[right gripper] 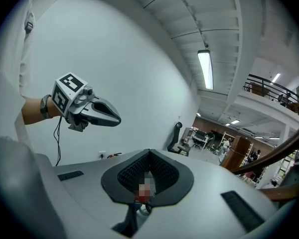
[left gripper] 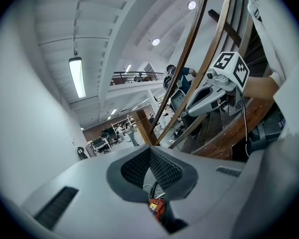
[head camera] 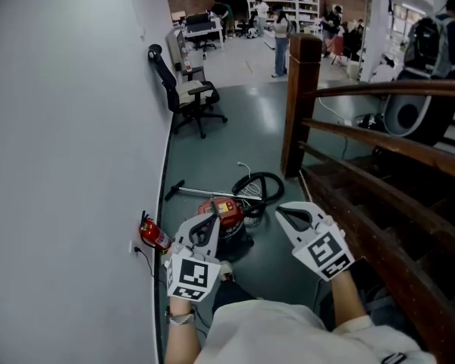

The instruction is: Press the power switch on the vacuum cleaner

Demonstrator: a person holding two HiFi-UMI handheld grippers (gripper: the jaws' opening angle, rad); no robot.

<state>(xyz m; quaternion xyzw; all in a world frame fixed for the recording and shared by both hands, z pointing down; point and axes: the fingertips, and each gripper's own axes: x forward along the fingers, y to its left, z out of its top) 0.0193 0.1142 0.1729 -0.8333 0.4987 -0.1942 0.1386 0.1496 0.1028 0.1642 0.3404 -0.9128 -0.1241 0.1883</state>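
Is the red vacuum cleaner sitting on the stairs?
No, the vacuum cleaner sits on the grey floor, left of the wooden stairs.

Your left tool (head camera: 211,220) and right tool (head camera: 282,211) each have a light grey moulded plastic shell with slotted vents. Each has dark grey ribbed pads (left gripper: 137,169) set in a black surround. Each tool carries a white cube with black square markers (head camera: 191,277). A thin black cable (right gripper: 56,141) hangs below the left tool. You wear a pale short-sleeved shirt (head camera: 288,332) and a band (head camera: 180,318) on your left wrist.
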